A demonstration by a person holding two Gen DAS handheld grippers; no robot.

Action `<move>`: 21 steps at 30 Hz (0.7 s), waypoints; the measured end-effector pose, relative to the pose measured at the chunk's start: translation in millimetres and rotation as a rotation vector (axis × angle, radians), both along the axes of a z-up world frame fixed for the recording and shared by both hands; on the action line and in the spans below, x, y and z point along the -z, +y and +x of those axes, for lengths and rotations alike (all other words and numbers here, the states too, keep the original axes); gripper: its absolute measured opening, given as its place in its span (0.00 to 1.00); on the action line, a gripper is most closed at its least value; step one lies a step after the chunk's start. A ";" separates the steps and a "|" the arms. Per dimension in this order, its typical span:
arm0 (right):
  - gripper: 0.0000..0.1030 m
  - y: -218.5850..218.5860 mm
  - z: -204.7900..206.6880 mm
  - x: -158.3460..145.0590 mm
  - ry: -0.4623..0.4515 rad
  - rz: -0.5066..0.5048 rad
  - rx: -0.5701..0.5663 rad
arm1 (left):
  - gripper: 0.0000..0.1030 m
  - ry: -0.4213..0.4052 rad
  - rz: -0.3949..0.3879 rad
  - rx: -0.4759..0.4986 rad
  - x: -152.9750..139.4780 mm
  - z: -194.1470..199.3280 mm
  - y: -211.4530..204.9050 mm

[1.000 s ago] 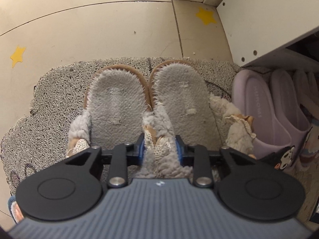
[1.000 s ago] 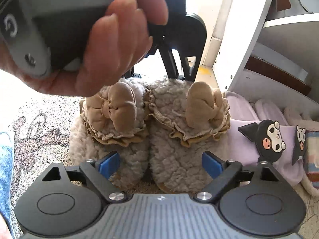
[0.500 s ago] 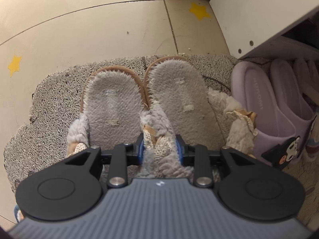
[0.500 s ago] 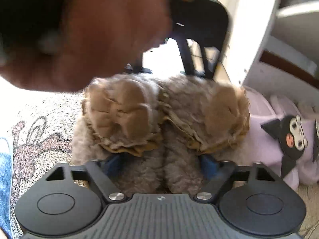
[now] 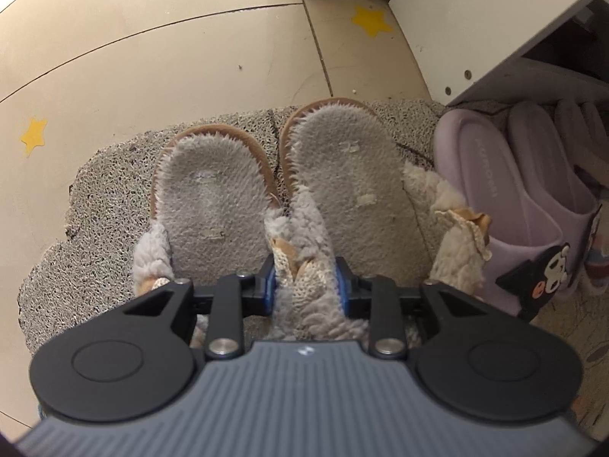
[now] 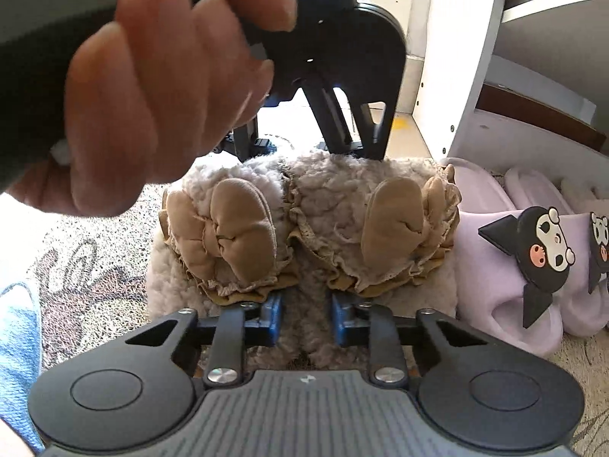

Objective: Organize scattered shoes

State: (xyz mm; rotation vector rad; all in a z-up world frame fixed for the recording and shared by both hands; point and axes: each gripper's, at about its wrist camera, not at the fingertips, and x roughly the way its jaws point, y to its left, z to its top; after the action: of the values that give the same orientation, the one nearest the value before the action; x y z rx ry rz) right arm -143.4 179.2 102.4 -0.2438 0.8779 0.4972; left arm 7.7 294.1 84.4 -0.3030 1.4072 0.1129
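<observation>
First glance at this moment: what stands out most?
A pair of fluffy grey slippers on the doormat, pinched together where they meet by the left gripper and the right gripper. Beside them, lilac slippers with cartoon charms sit under the white shelf.

Each gripper is built the same way. On the left gripper [image 5: 306, 280] and the right gripper [image 6: 306, 318], a grey ribbed body is seen between two round black discs. Black bars are fixed with silver screws. Blue pads [image 6: 273, 314] are fitted on the fingers. A small white mark is printed on the grey part.
</observation>
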 end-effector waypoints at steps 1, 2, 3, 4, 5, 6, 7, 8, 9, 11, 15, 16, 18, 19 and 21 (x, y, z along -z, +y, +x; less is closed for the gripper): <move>0.14 -0.4 0.3 -1.6 -0.001 0.002 0.002 | 0.26 0.000 0.001 0.000 -2.1 -0.7 -0.5; 0.13 -0.8 0.5 -3.3 -0.001 0.004 0.005 | 0.26 -0.001 0.002 0.000 -4.3 -1.4 -1.0; 0.11 -1.3 0.8 -5.0 -0.002 0.006 0.007 | 0.26 -0.003 0.002 0.000 -6.2 -2.5 -1.0; 0.10 -2.1 1.2 -6.3 -0.002 0.009 0.010 | 0.26 -0.004 0.001 0.000 -7.7 -3.4 -0.8; 0.09 -3.0 1.7 -7.6 -0.002 0.011 0.012 | 0.26 -0.005 -0.001 -0.001 -8.3 -4.2 -0.3; 0.09 -5.1 1.8 -7.8 -0.001 0.012 0.014 | 0.26 -0.006 -0.003 -0.002 -8.8 -5.0 0.2; 0.10 -9.8 3.9 -8.9 0.023 0.037 0.027 | 0.26 -0.006 -0.002 -0.002 -9.0 -6.2 0.7; 0.10 -14.6 6.0 -10.1 0.047 0.063 0.040 | 0.26 -0.005 0.001 0.000 -8.8 -7.1 0.8; 0.11 -20.3 5.5 -11.1 0.058 0.080 0.059 | 0.26 -0.007 0.001 -0.002 -8.8 -7.7 1.0; 0.17 -31.5 3.0 -11.2 0.085 0.103 0.092 | 0.26 -0.010 -0.002 -0.010 -9.2 -8.2 2.1; 0.45 -38.6 -10.5 0.9 0.140 0.069 0.052 | 0.26 -0.013 0.002 -0.014 -9.0 -7.7 0.4; 0.51 -39.9 -15.0 7.5 0.162 0.050 0.040 | 0.26 -0.013 0.002 -0.016 -8.7 -7.4 0.1; 0.61 -41.8 -20.2 19.1 0.195 0.019 0.026 | 0.26 -0.011 0.001 -0.020 -7.9 -6.3 -0.6; 0.69 -42.3 -20.5 23.9 0.206 0.007 0.024 | 0.27 -0.010 0.001 -0.021 -6.7 -5.3 -0.5; 0.75 -43.2 -13.2 31.1 0.200 -0.010 0.023 | 0.27 -0.010 0.001 -0.023 -4.4 -4.5 -0.1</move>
State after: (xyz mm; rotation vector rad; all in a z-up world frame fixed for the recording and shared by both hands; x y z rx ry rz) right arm -156.6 135.9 71.3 -0.1947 1.0773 0.5015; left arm 3.2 293.9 88.8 -0.3189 1.3939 0.1309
